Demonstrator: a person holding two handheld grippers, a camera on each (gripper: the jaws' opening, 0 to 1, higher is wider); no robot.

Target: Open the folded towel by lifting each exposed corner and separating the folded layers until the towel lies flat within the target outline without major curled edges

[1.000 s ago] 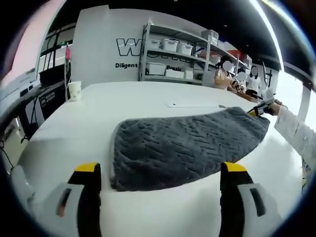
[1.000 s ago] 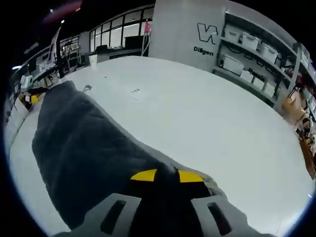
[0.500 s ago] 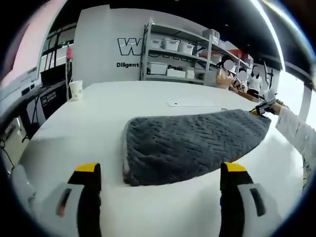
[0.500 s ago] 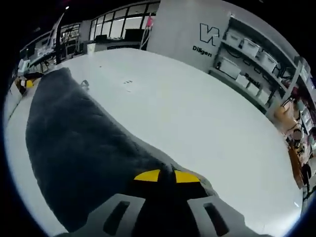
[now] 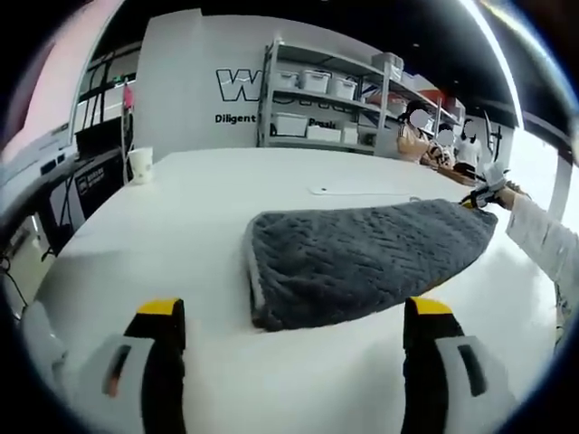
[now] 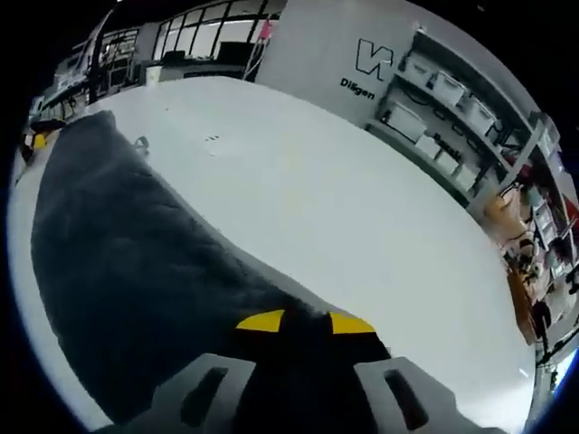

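White table [image 5: 181, 208]: R fingers [image 6: 262, 322] pinch towel [image 6: 118, 271] corner; L fingers [image 5: 161, 312] wide apart, empty.

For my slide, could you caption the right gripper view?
Right tool shut on the grey towel over a white table.

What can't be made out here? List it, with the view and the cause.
- Target outline: no line shows on the table in the left gripper view.
- Towel corner: hidden between the shut right gripper in its own view.
- Wall lettering: cut off by the shelving.
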